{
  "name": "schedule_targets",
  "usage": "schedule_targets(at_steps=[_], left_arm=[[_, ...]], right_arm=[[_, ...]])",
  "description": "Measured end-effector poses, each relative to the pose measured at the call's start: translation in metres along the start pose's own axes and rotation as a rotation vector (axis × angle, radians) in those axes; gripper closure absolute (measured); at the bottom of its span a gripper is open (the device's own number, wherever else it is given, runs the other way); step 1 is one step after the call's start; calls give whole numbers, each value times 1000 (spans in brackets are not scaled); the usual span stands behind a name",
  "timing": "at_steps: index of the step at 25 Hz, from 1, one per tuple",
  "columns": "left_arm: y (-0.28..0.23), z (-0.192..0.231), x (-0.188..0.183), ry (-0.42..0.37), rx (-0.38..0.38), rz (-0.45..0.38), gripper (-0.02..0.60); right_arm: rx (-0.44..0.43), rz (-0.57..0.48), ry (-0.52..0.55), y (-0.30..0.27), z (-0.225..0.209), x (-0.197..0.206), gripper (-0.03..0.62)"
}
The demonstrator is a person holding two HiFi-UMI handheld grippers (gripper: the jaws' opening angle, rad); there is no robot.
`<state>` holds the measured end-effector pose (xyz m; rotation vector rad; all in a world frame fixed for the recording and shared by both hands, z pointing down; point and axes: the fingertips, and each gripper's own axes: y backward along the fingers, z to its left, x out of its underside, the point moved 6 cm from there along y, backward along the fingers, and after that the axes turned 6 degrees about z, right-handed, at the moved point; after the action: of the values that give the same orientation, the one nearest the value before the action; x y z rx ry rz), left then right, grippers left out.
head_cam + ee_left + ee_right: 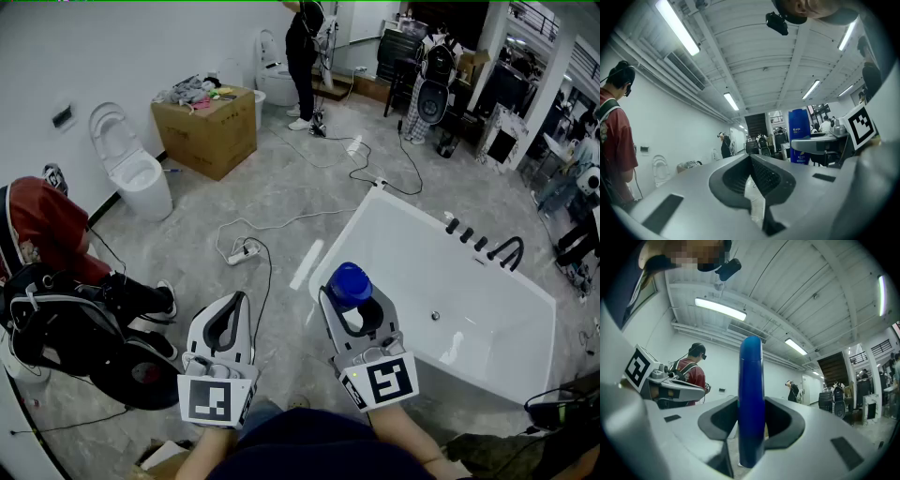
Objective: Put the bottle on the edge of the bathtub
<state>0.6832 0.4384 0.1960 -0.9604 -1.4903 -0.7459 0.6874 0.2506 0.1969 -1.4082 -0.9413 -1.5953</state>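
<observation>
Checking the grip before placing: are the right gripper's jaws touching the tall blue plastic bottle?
Touching. In the right gripper view, the right gripper presses both jaws against the tall blue plastic bottle.

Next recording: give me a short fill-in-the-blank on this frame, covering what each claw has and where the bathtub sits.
1. The right claw is shut on a bottle whose colour is ____.
2. The left claw has its jaws together and holds ____.
3. In the head view, the white bathtub lies on the person's ____ side, and the bottle is not yet standing on its edge.

Missing words: blue; nothing; right
</observation>
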Motion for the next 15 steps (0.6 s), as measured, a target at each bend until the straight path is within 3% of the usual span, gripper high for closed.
schedule_targets(at_steps=[15], left_arm=[[-42, 13, 24, 17, 7, 16, 558]], right_arm=[[-4, 7, -32, -34, -20, 26, 424]])
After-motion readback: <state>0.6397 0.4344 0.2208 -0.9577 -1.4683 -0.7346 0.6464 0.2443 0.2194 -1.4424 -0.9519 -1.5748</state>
